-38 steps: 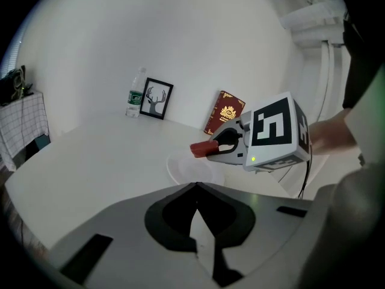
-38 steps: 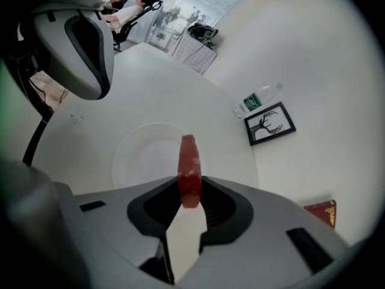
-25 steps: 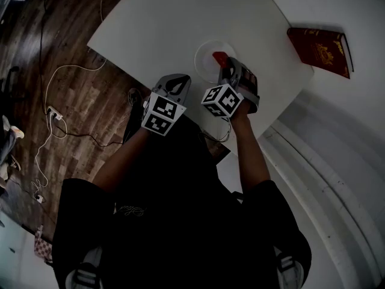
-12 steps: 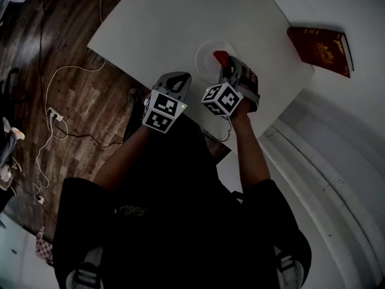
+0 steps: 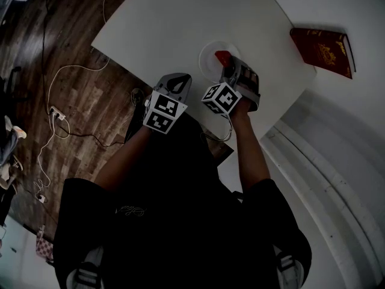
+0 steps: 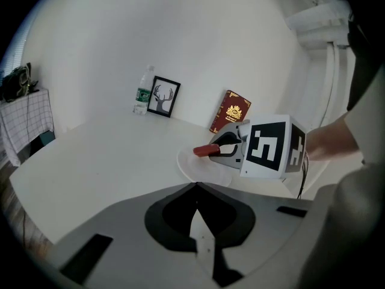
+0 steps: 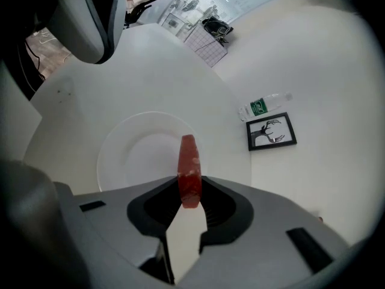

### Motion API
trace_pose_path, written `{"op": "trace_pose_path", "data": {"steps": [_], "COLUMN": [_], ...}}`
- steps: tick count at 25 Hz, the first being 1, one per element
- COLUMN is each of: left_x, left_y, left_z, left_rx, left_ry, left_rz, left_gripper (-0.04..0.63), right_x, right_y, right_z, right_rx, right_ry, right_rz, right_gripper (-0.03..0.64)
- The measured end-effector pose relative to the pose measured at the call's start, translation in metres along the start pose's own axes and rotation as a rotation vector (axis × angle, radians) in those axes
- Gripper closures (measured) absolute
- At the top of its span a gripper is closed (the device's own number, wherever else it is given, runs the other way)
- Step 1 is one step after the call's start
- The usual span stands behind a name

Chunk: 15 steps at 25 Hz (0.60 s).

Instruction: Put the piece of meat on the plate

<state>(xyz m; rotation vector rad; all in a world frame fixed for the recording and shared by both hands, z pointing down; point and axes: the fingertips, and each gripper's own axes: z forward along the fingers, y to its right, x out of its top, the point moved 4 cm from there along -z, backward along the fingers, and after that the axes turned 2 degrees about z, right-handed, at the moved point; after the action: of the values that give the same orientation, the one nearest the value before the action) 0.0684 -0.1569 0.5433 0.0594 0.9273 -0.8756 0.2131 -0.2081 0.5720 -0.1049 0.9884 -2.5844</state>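
- A person at a white table (image 5: 156,23) holds the right gripper (image 5: 228,66) clenched on a red piece of meat (image 5: 222,58), which is poised over a white plate (image 5: 207,52).
- The right gripper view shows the slab standing on edge, pinched across its flat faces near its rear end, with the rest jutting forward over the plate's middle.
- From the left gripper view, the meat appears to hang just above the plate, not touching it.
- The piece looks light and fairly stiff, since it juts out without drooping. Its smooth faces could prove slippery, so a pinch across the broad sides seems the surest hold.
- The left gripper (image 5: 174,84) waits beside it with jaws together, holding nothing.
- A red book (image 5: 322,50) lies well apart.
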Motion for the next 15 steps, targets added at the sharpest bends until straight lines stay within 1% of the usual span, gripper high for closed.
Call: {"op": "trace_pose_path", "data": {"steps": [4,8,12,15], "left_x": [-0.003,-0.006,-0.013,-0.014], "left_y": [0.0,0.001,-0.001,-0.002], "left_z": [-0.002,-0.004,-0.005,-0.006], "left_rx": [-0.001,-0.004,-0.003,-0.001], "left_ry": [-0.002,-0.006,-0.014,-0.016], "left_rz": [-0.007,-0.014,-0.04,-0.044], "left_gripper": [0.594,0.594,0.594,0.594], "right_x": [-0.001,-0.001,0.001,-0.001], "right_y": [-0.006,-0.005,-0.008,-0.01], "right_z": [0.005,0.003,0.004,0.007], "right_rx": [-0.009,-0.004,0.031,0.055], "right_ry": [0.015,0.01,0.02,0.029], "right_rz": [-0.026,-0.02,-0.003,0.01], "right_gripper": [0.514,0.514,0.514,0.514]}}
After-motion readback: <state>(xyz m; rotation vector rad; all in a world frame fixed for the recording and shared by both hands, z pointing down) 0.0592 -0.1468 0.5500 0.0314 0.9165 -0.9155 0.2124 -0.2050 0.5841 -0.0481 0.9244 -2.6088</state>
